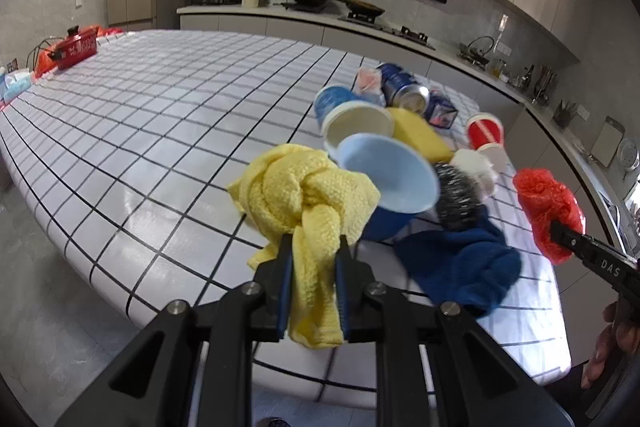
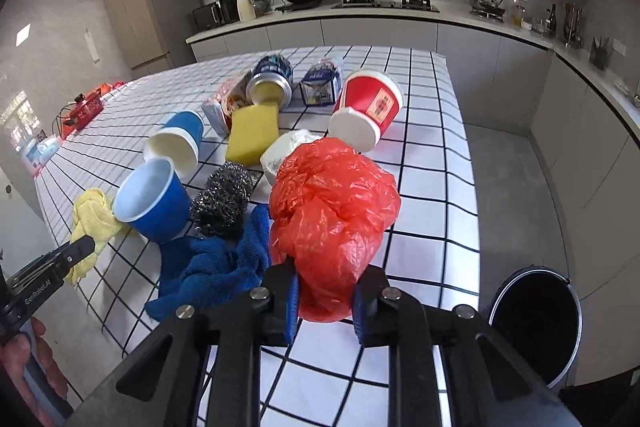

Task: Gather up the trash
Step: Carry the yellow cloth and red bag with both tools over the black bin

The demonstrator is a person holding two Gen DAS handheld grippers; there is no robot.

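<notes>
My left gripper (image 1: 314,247) is shut on a knotted yellow cloth (image 1: 304,191), also seen in the right wrist view (image 2: 94,223). My right gripper (image 2: 326,279) is shut on a crumpled red plastic bag (image 2: 334,211), which shows at the right in the left wrist view (image 1: 548,207). On the checked table (image 1: 140,131) lie two blue paper cups (image 2: 154,203) (image 2: 180,141), a red paper cup (image 2: 368,109), a can (image 2: 270,81), a yellow sponge (image 2: 252,135), a steel scourer (image 2: 222,203), a blue cloth (image 2: 216,267) and a white wad (image 2: 286,151).
A black trash bin (image 2: 536,319) stands on the floor right of the table. A small carton (image 2: 320,85) and a snack packet (image 2: 226,103) lie at the back of the pile. A red appliance (image 1: 76,47) sits at the far left end. Kitchen counters (image 2: 360,19) run behind.
</notes>
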